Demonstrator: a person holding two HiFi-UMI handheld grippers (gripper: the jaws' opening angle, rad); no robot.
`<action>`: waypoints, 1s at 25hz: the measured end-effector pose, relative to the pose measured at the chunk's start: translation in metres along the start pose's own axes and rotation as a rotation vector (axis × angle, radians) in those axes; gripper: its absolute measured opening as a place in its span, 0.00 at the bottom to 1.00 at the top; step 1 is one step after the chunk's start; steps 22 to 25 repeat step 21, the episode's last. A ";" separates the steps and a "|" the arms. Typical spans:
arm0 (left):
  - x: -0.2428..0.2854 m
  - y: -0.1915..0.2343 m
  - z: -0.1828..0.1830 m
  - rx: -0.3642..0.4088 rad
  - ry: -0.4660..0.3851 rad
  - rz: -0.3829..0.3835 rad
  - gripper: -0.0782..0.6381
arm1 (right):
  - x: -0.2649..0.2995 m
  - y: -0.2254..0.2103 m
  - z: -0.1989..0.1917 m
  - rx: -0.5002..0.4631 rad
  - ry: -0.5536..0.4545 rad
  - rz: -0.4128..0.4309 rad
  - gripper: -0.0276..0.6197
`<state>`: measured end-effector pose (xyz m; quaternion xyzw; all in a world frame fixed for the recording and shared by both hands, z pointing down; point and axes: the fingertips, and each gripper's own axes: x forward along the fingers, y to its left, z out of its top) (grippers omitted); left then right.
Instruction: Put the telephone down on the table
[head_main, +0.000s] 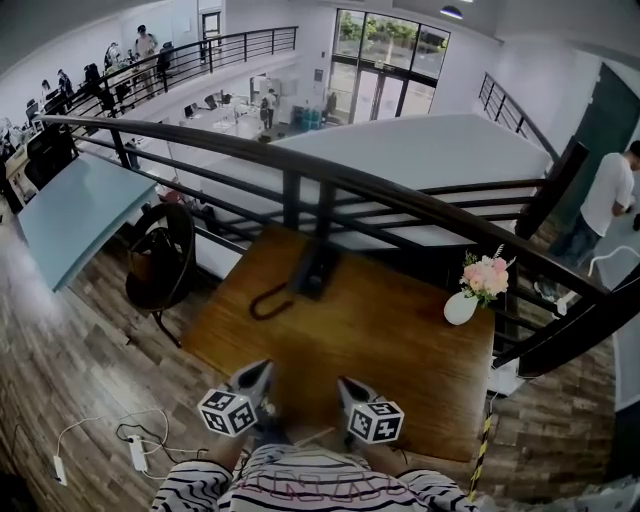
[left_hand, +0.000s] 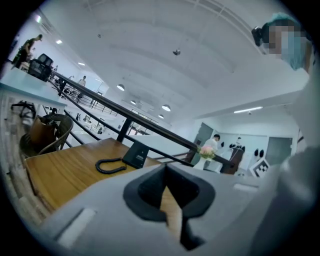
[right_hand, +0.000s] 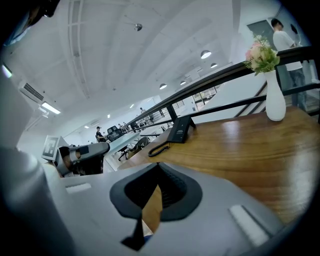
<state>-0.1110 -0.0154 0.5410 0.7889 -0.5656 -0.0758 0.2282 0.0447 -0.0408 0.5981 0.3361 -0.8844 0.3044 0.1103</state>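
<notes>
Both claws closed and empty, left claw (head_main: 262, 370), right claw (head_main: 346, 385), telephone (head_main: 313, 268) well ahead, far side of table (head_main: 400, 350)

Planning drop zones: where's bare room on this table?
Most of the table is bare: the wide middle, between the telephone at the far edge and the left claw and right claw near the front. It is crowded only around the cord and the flower vase at the right edge.

A black railing (head_main: 400, 195) edges the wood floor (head_main: 60, 340) above a bright open office (head_main: 230, 115); tall windows (head_main: 390, 45) far off.
</notes>
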 end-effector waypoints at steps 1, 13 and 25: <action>-0.001 -0.001 -0.001 0.001 -0.002 0.001 0.11 | -0.001 0.000 0.000 0.002 -0.002 0.002 0.04; -0.014 -0.013 -0.005 0.014 -0.007 0.012 0.11 | -0.005 0.008 0.000 -0.001 -0.021 0.018 0.04; -0.013 -0.017 -0.006 0.020 -0.008 0.015 0.11 | -0.007 0.005 0.005 -0.003 -0.031 0.015 0.04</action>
